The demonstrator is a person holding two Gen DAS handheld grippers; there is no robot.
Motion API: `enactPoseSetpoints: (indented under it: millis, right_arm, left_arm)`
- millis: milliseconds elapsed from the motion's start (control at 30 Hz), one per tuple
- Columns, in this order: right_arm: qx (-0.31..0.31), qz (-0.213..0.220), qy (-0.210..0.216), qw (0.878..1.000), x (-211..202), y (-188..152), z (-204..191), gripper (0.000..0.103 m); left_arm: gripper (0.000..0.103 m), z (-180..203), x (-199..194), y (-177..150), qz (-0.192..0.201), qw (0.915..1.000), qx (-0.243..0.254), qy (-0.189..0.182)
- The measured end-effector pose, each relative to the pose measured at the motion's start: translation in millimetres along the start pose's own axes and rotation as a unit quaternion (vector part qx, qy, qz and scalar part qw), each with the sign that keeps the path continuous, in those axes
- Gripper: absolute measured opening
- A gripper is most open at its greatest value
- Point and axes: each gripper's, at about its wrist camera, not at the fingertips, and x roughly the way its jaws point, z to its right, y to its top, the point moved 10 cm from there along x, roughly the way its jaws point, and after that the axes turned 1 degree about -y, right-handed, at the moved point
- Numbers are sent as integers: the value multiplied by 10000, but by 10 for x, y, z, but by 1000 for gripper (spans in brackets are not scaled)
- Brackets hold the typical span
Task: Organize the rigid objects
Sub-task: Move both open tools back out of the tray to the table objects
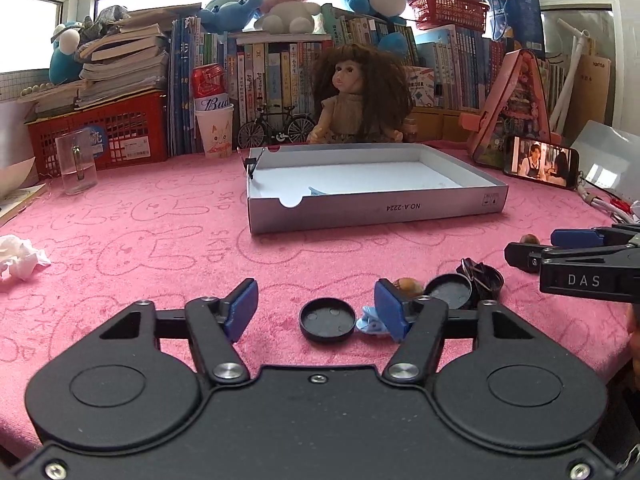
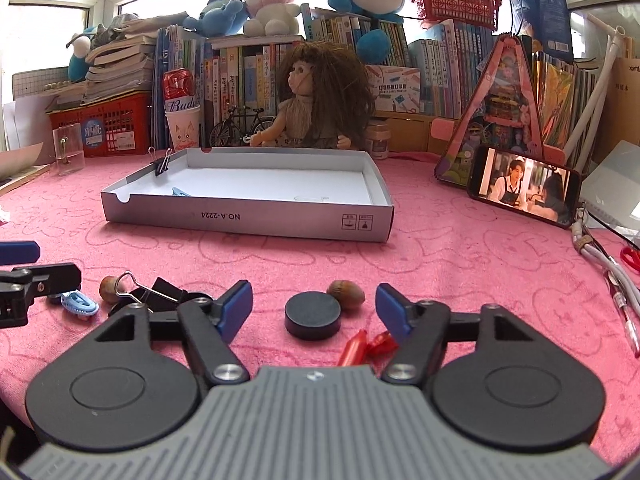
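My left gripper is open and empty, low over the pink cloth. A black round lid lies between its fingers, with a light blue clip, a nut, a second black round piece and a black binder clip to its right. My right gripper is open and empty. A black disc lies between its fingers with a nut behind it and a red clip close below. A grey shallow box stands further back, holding a blue clip.
A phone plays video at the right, next to cables and a pen. A clear cup, a doll, books and red baskets line the back. Crumpled tissue lies at the left. A binder clip is clamped on the box's wall.
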Motion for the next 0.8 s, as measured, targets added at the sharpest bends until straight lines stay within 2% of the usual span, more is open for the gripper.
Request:
enactPoseSetpoints:
  millis: [133, 267, 800]
  right_arm:
    - [21, -37, 6, 10000, 3, -19, -4, 65]
    - [28, -92, 39, 9999, 15, -41, -18, 56]
    - [4, -152, 37, 9999, 63, -70, -25, 54]
  left_arm:
    - [48, -56, -66, -24, 66, 9999, -70, 36]
    - [45, -91, -119, -66, 78, 9998, 149, 128]
    - [44, -16, -69, -140, -67, 9997, 244, 19]
